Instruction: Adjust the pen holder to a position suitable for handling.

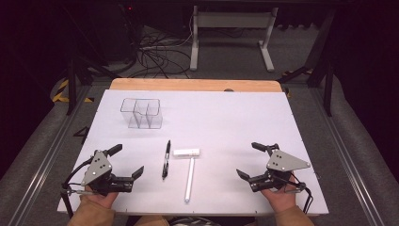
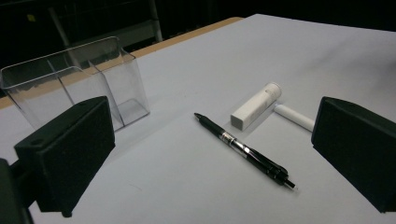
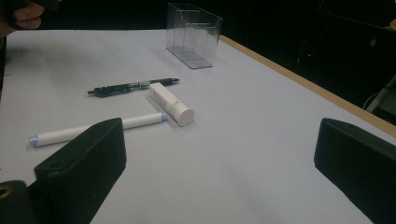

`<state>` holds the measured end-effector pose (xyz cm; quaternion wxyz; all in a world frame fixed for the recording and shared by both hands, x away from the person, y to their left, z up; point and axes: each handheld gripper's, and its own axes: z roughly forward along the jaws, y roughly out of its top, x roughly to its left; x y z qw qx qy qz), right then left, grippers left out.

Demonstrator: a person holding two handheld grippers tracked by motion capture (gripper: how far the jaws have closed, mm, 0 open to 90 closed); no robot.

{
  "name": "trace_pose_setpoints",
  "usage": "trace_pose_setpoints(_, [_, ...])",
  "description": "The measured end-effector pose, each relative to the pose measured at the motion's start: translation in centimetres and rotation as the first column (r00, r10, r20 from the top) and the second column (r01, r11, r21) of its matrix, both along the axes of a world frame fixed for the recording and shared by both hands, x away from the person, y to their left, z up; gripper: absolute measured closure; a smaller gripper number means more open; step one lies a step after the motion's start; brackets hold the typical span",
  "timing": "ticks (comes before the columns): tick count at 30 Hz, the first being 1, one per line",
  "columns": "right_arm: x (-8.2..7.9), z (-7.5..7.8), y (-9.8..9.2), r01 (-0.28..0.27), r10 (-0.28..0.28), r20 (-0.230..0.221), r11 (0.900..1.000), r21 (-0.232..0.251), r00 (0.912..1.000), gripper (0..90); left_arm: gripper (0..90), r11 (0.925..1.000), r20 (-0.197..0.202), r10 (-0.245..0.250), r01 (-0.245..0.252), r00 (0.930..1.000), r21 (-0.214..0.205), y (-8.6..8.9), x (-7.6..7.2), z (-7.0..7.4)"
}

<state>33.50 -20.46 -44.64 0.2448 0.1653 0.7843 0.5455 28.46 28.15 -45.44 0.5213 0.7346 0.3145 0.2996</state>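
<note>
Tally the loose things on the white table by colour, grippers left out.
Black: 1, the pen
White: 2, the short stick and the long tube
Clear: 1, the organizer
Total: 4

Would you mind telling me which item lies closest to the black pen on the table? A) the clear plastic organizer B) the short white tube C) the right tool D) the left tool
B: the short white tube lies just beside the black pen, while the organizer stands farther back.

white stick (image 3: 95,128) partly hidden behind tongs' jaw, forearms cut off
</note>
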Motion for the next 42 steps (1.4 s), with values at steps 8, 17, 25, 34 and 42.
trace_pose_setpoints(8, [0.1, -0.1, 0.0, -0.004, 0.004, -0.004, 1.0, -0.003, 1.0, 3.5, 0.6, 0.9998, 0.004, -0.018, 0.018, 0.9998, 0.008, 0.0, -0.1, 0.1])
trace_pose_setpoints(17, [0.1, -0.2, 0.1, -0.011, 0.011, -0.013, 0.9999, -0.003, 0.9999, 3.9, 2.3, 0.9995, 0.009, -0.02, 0.02, 0.9998, 0.026, 0.0, -0.1, 0.2])
trace_pose_setpoints(25, [0.1, -0.2, 0.2, -0.015, 0.015, -0.018, 0.9999, -0.003, 0.9997, 4.2, 6.3, 0.9992, 0.003, -0.036, 0.036, 0.9994, 0.018, 0.0, -0.1, 0.5])
trace_pose_setpoints(34, [0.2, -0.4, 0.3, -0.024, 0.024, -0.03, 0.9997, -0.008, 0.9993, 4.4, 9.2, 0.9977, -0.032, -0.063, 0.064, 0.9975, 0.022, -0.1, 0.9, 1.8])
trace_pose_setpoints(42, [0.3, -0.4, 0.3, -0.027, 0.027, -0.036, 0.9996, -0.009, 0.999, 4.3, 9.7, 0.9966, -0.042, -0.079, 0.08, 0.996, 0.019, -0.1, 1.9, 2.9])
